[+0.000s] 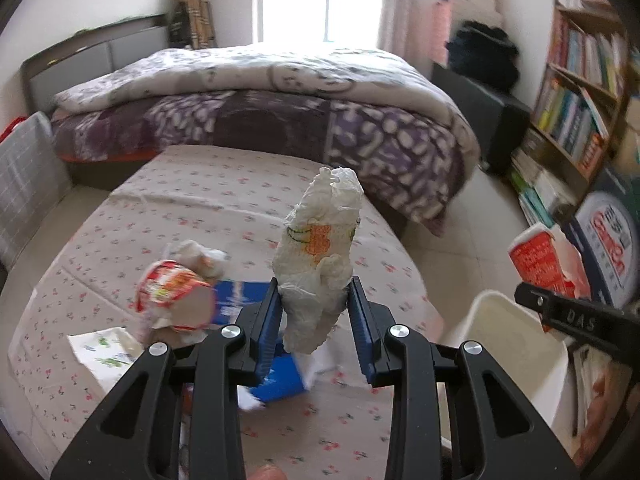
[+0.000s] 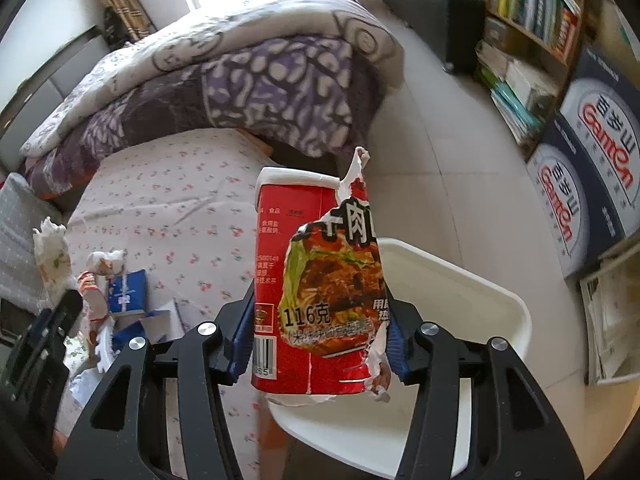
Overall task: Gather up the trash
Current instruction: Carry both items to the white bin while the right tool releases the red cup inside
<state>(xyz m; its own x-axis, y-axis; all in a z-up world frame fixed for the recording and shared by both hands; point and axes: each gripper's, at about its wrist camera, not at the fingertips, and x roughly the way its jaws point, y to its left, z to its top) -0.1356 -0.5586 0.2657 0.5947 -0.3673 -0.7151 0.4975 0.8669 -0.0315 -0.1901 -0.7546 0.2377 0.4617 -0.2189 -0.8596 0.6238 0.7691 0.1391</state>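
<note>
Trash in both grippers: my right gripper (image 2: 320,344) clamps the carton (image 2: 316,280) above the bin (image 2: 480,300), release next; left gripper (image 1: 314,320) pinches a tissue wad (image 1: 320,256).

The noodle cup (image 2: 316,280) is red with a torn food picture. The crumpled tissue (image 1: 316,256) is white with an orange and green print. The bench cloth (image 1: 224,208) is pale with small red flowers. The bin (image 2: 460,320) is white, the quilt (image 1: 280,120) purple and white.
</note>
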